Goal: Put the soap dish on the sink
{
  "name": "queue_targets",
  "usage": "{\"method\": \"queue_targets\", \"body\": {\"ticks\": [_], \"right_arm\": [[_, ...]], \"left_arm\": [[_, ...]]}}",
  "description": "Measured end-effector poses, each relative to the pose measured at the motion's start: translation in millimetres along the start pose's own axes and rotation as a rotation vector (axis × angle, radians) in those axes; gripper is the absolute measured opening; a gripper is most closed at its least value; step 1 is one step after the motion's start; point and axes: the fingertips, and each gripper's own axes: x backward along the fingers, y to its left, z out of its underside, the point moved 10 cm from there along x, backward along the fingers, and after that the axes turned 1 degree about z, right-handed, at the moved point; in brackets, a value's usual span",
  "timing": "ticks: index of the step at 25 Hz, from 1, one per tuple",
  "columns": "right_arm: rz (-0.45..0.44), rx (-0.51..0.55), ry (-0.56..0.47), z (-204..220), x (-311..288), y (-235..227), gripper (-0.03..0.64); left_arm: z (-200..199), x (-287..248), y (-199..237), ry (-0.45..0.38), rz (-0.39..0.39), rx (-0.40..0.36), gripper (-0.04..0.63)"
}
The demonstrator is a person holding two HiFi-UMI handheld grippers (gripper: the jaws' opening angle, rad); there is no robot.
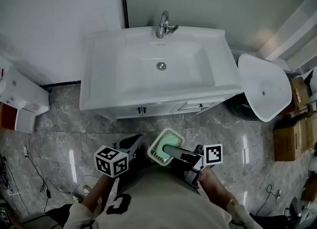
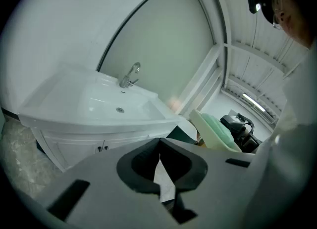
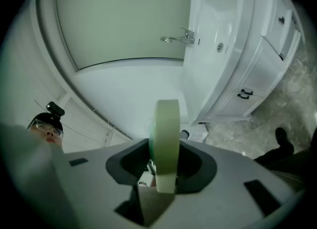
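1. Looking down in the head view, we hold the soap dish (image 1: 166, 146) in the right gripper (image 1: 170, 150), which is clenched on the dish's edge. It sits close to our body, above the tiled floor (image 1: 64, 134). The sink (image 1: 101, 69) stands ahead and well apart from the dish, with its basin and rim bare and the faucet (image 1: 165, 24) at the back. The left gripper (image 1: 130, 145) hangs just beside the dish. We cannot tell whether they touch.
2. In the left gripper view, the jaws rest together with nothing between them. The dish shows off to the right, and the sink lies ahead to the left.
3. In the right gripper view, the dish stands edge-on between the jaws, which press on both of its faces. The sink and its cabinet lie farther off.
4. We judge that we are in the carrying step, with the dish grasped but not yet placed. The next move calls for bringing the right gripper forward over the sink and turning the dish flat. We then lower it onto the flat rim near the faucet, and only then loosen the jaws.
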Motion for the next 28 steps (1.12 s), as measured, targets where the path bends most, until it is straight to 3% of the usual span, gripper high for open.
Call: {"method": "queue_targets", "body": {"ticks": [3,8,12,20,25,28], "right_arm": [[0.01,0.004,0.018,12.0,43.1,-2.1,0.15],[0.022,-0.03,0.048,33.1,101.8,-12.7,0.15],[0.035,-0.062,0.087,45.3,124.5,-19.2,0.15],[0.03,-0.069,0.023,54.2,131.4,-16.2,0.15],[0.036,-0.035,0.008,56.3,123.4,-5.5,0.133],[0.052,-0.017,0.003,60.2,118.6,-0.6,0.133]], "left_arm": [[17.1,-16.6,-42.6,0.008,0.002,-0.014,0.02],[51.9,-41.0,-114.2,0.065,0.107,0.022,0.02],[68.5,-41.1,-141.1,0.069,0.059,-0.003,0.02],[67.2,-24.6,-142.9,0.037,0.028,-0.037,0.02],[52.6,-5.2,-123.7,0.038,-0.056,-0.172,0.02],[48.3,13.3,-107.1,0.016,-0.069,-0.209,0.02]]}}
